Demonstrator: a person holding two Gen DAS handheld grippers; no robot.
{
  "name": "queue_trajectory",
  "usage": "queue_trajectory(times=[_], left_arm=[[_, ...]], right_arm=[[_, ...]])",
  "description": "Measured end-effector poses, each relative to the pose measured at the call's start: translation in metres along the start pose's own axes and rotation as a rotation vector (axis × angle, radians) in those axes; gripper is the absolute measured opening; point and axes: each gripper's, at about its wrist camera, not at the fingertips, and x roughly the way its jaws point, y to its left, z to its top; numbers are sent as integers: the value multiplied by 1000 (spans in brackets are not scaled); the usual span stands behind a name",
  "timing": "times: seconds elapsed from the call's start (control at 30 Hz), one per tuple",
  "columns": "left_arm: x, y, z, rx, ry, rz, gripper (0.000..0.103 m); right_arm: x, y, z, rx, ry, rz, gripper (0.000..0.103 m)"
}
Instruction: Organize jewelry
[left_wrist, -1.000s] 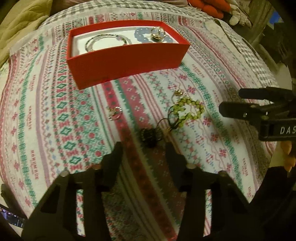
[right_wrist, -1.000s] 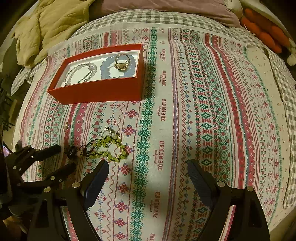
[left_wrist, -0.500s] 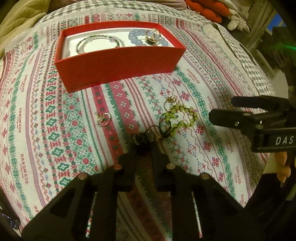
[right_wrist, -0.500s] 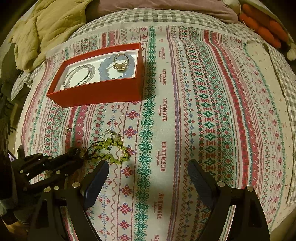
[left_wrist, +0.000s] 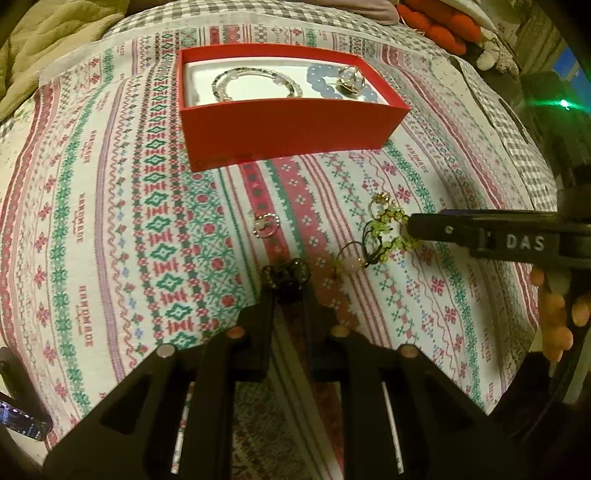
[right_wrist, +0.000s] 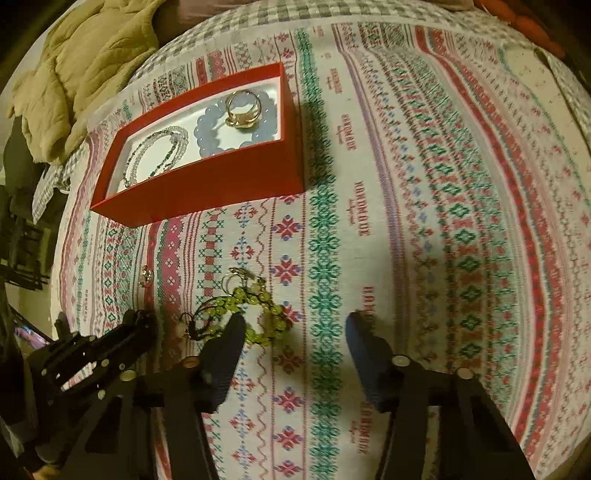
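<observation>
On the bed, toward the far left, the red box (right_wrist: 207, 184) holds a thin bead strand (right_wrist: 155, 158), a blue bracelet (right_wrist: 212, 133) and a gold ring (right_wrist: 242, 112) lying on that bracelet. Nearer, a small ring (left_wrist: 265, 225) lies loose on the patterned cloth (right_wrist: 406, 221). The left gripper (left_wrist: 290, 286) has its fingers nearly together, pinched on a dark trinket (left_wrist: 286, 275) at the near edge. Just right of it lies the green bracelet (right_wrist: 255, 314). The right gripper (right_wrist: 295, 326) stands half open; its jaws have just been closing, the left finger over the bracelet's edge, not gripping it.
</observation>
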Motion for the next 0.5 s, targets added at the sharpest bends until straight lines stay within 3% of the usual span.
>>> queue_trajectory(times=[0.4,0.5], left_arm=[[-5,7,-5,-4,6,16,16],[-6,8,-5,-9,8,20,16]], right_arm=[[21,25,11,-39,-1,-51,29],[22,27,8,-47,-3,-57,14]])
